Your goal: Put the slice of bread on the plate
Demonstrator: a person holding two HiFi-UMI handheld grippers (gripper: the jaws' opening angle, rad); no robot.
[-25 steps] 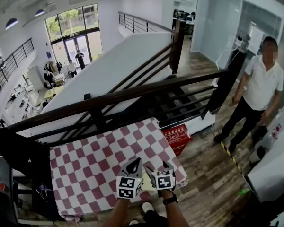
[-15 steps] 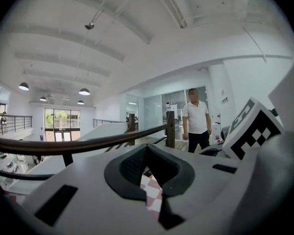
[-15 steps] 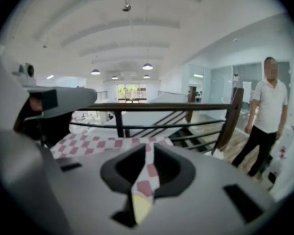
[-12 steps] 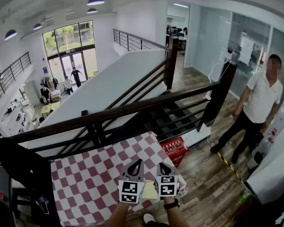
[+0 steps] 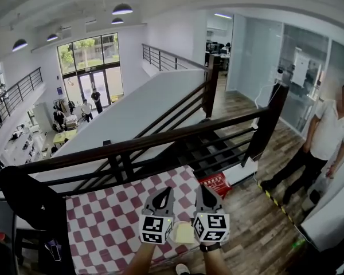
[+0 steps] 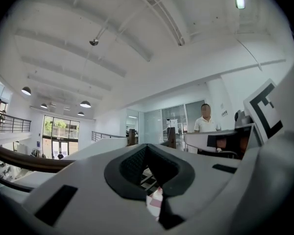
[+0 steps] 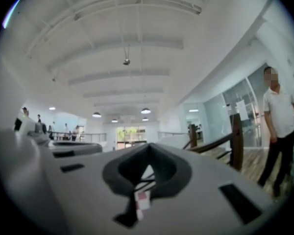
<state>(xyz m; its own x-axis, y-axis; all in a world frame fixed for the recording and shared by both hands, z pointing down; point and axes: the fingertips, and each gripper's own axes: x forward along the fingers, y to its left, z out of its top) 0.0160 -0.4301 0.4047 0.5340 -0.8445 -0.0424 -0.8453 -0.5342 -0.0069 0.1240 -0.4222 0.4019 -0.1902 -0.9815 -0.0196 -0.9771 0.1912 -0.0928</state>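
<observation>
Both grippers are raised over the near edge of a table with a red-and-white checked cloth (image 5: 109,216), pointing level at the railing. My left gripper (image 5: 166,191) has its jaws together with nothing between them; in the left gripper view its tips (image 6: 147,146) meet. My right gripper (image 5: 202,188) is shut and empty too, its tips (image 7: 148,145) touching in the right gripper view. A pale yellow flat thing (image 5: 183,232) lies on the cloth between the two marker cubes; I cannot tell whether it is the bread or the plate.
A dark wooden railing (image 5: 160,139) runs behind the table, with stairs beyond it. A person in a white shirt (image 5: 328,133) stands at the right on the wood floor. A red box (image 5: 216,183) sits by the table's far corner. Dark clothing (image 5: 28,202) hangs at the left.
Both grippers have risen and tilted up to level. The right gripper's jaws, apart a second ago, have closed on nothing. The head view has tipped upward.
</observation>
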